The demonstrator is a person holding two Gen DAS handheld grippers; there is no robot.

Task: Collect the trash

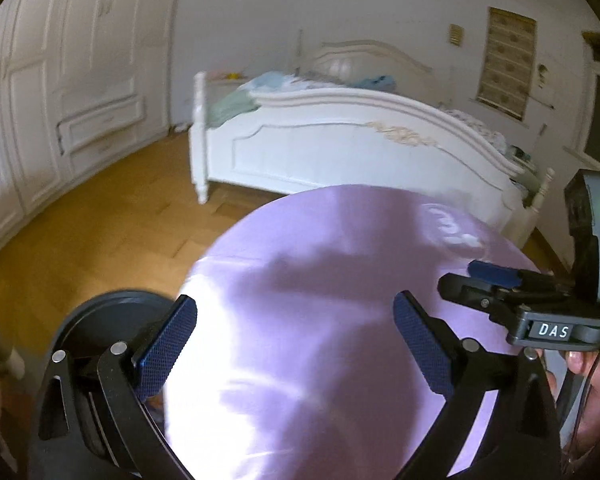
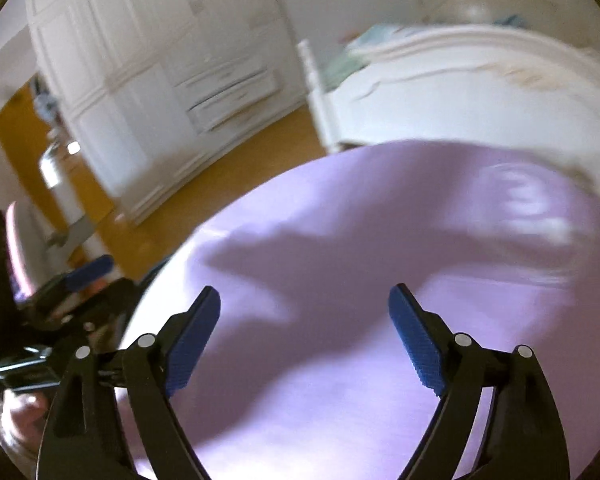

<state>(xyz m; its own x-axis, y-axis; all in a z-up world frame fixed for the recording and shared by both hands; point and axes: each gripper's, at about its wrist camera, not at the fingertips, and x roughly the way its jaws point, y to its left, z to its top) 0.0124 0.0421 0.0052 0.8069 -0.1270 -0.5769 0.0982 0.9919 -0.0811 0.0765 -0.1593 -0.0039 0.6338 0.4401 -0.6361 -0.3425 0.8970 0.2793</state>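
Plainly, both claws stand wide open and hold nothing: the left claw (image 1: 296, 344) and the right claw (image 2: 304, 340) each hover over the round bench (image 1: 340, 280) with its shiny lilac cover, nothing between their blue pads (image 1: 166, 350).

No trash shows clearly on the bench. A pale smear at its far right edge (image 1: 454, 228), upper right of the lilac surface, may be a crumpled wrapper or only glare; the blur leaves that open. A dark round thing (image 1: 100, 320) at the lower left, beside the bench, may be a bin.

To do this step well, each claw should stay open while the person searches, approach any scrap low over the cover, and close only once the scrap sits squarely between the pads.

Counts: two claws, one bench, one white bed (image 1: 360, 148), one possible scrap.
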